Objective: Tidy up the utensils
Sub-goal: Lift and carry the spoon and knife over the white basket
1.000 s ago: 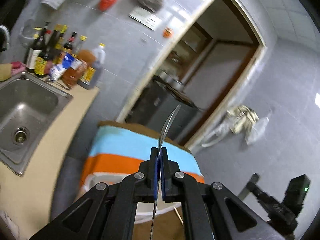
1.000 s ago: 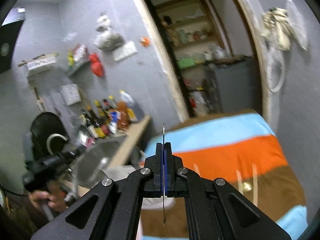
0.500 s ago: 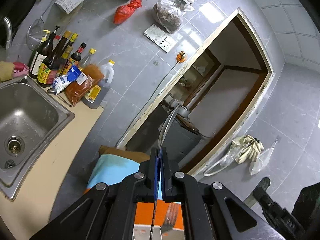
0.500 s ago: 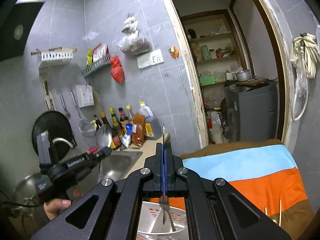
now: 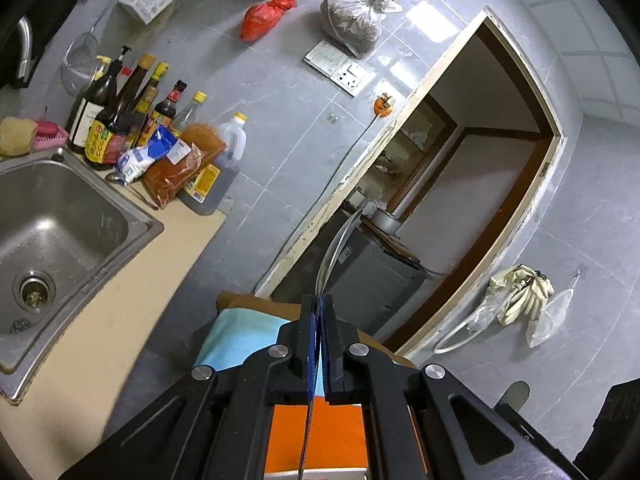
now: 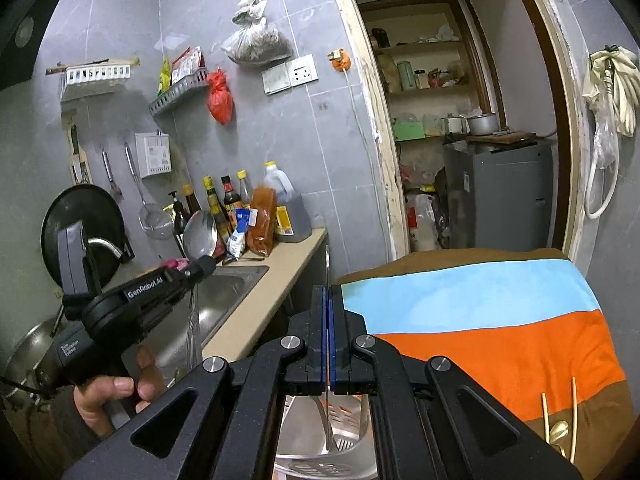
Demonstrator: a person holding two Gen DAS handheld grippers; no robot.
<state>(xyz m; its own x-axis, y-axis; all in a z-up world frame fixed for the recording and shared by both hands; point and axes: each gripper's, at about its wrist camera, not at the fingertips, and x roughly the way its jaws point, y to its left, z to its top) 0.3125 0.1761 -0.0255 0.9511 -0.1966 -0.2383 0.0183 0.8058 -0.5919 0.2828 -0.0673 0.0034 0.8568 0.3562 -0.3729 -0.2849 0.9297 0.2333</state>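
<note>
Right wrist view: right claw (image 6: 328,316) pinched tight on a flat metal utensil (image 6: 327,420), seen edge-on, long axis upright; lower end hangs inside the pale slotted holder (image 6: 332,458) directly beneath the pads. Type unclear, likely a fork or slotted turner. Judgement: the drop turns on this vertical line, utensil already over the holder, so a straight descent and release should do. Right hand is the nearer one to the holder.

Just right, on the striped cloth (image 6: 480,320): chopsticks (image 6: 574,412) and a gold spoon (image 6: 559,432) lying loose, not yet sorted.

Left and higher: left claw (image 6: 206,266), closed on a large steel spoon (image 6: 199,232), bowl up, handle hanging down over the sink (image 6: 224,292). Left wrist view confirms it: pads (image 5: 306,344) shut on the thin handle.

Beyond: desk (image 6: 272,280), sauce bottles (image 6: 224,204), tiled wall.
</note>
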